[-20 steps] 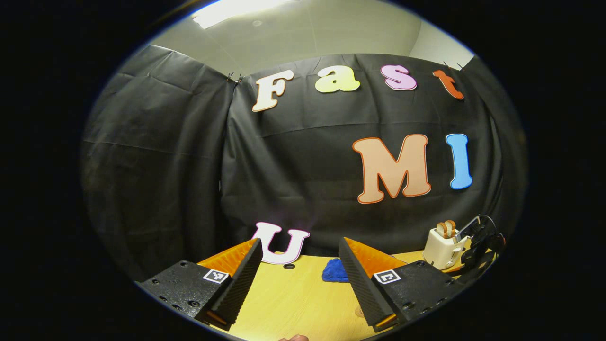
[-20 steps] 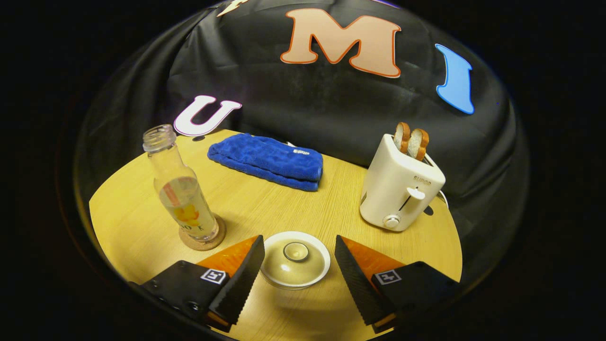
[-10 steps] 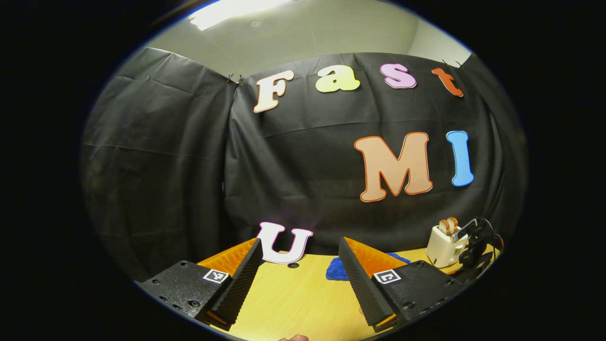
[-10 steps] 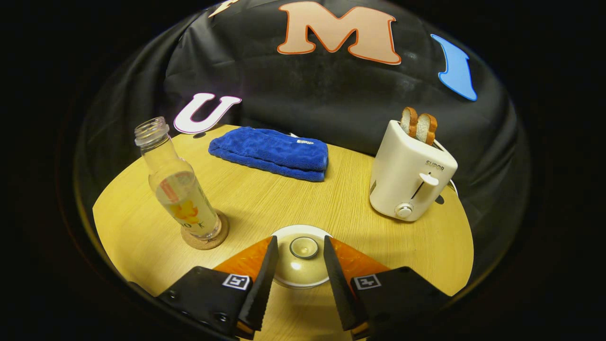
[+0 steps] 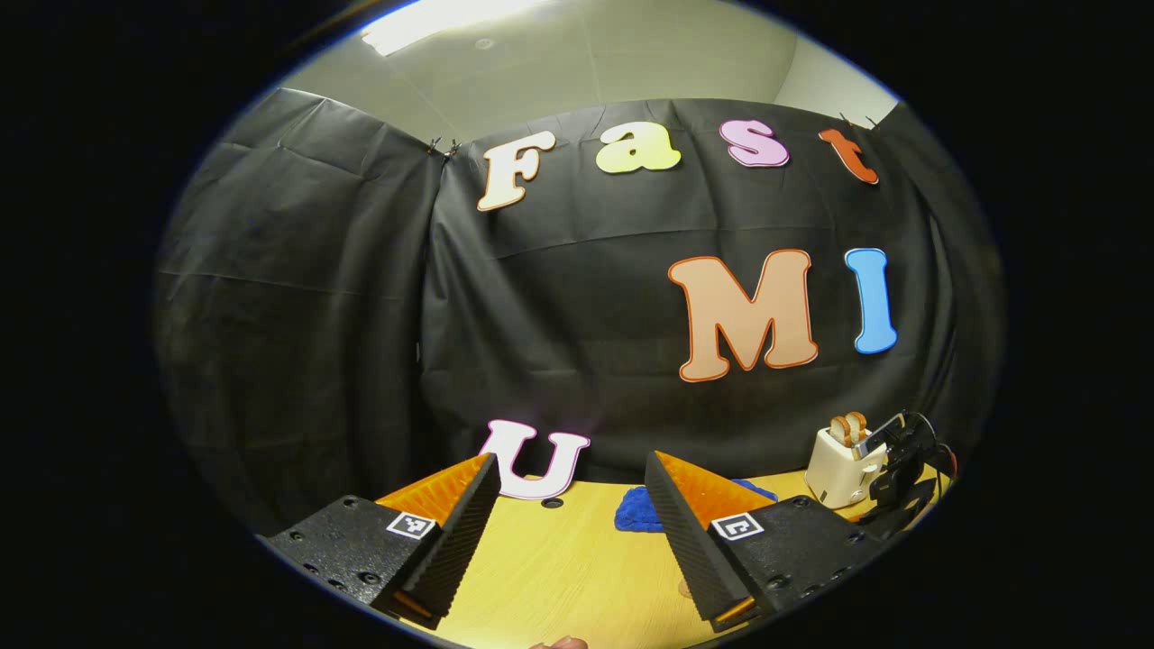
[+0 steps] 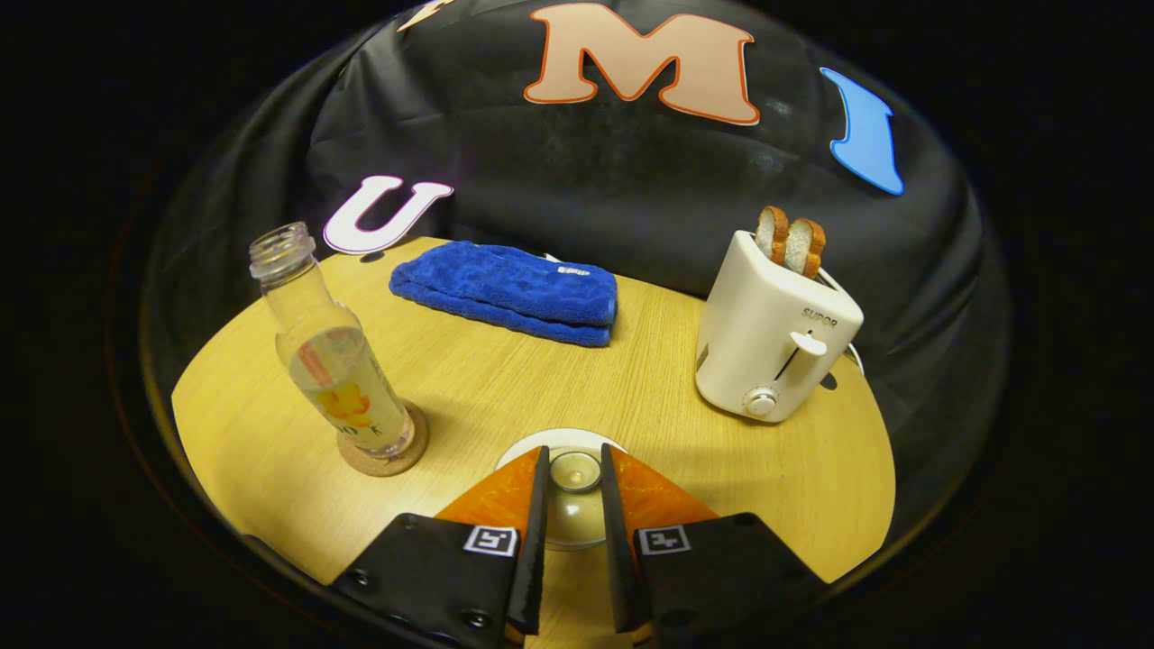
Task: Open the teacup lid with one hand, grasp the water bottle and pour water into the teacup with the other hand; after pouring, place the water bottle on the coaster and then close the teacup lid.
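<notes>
I'm closing my right gripper (image 6: 573, 505) around the teacup lid's knob (image 6: 574, 470), which is sitting dead centre between the 2 fingers; they're nearly touching it, but I can't tell if they're pinching yet. The water bottle (image 6: 328, 356) is standing upright on its coaster (image 6: 383, 448) off to the left, nearer my left gripper (image 5: 570, 532), which is hanging wide open and empty over the table (image 5: 577, 568).

A folded blue towel (image 6: 508, 292) lies at the back of the wooden counter (image 6: 505, 388); a white toaster (image 6: 775, 338) holds two bread slices (image 6: 788, 243).
</notes>
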Action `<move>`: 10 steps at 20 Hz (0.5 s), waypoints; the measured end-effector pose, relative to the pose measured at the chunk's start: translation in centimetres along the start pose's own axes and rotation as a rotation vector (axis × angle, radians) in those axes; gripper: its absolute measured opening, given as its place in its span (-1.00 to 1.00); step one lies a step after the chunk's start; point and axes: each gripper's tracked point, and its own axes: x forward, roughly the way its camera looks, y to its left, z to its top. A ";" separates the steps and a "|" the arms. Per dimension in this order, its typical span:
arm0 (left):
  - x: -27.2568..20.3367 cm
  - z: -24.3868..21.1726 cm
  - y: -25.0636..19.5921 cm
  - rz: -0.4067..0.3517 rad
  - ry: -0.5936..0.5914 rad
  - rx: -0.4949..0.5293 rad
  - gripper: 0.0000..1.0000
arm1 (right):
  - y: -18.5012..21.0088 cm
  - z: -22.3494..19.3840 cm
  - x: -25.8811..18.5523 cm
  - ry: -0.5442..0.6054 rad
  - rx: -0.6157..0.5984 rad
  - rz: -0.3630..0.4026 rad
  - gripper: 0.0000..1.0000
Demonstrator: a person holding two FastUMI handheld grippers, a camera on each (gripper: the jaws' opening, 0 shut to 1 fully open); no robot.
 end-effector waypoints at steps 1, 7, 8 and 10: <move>0.0 -0.1 -0.1 -0.003 0.003 -0.002 0.89 | 0.0 0.1 0.0 0.002 0.001 0.001 -0.31; 0.4 -0.6 -0.8 -0.024 0.011 -0.003 0.89 | -0.2 0.3 -0.2 -0.002 0.009 -0.002 -0.34; 0.4 -0.9 -1.0 -0.029 0.015 -0.002 0.89 | -0.4 0.6 -0.3 -0.014 0.013 -0.007 -0.29; 0.6 -1.4 -1.4 -0.040 0.026 -0.005 0.89 | -0.6 1.0 -0.6 -0.024 0.030 -0.011 -0.31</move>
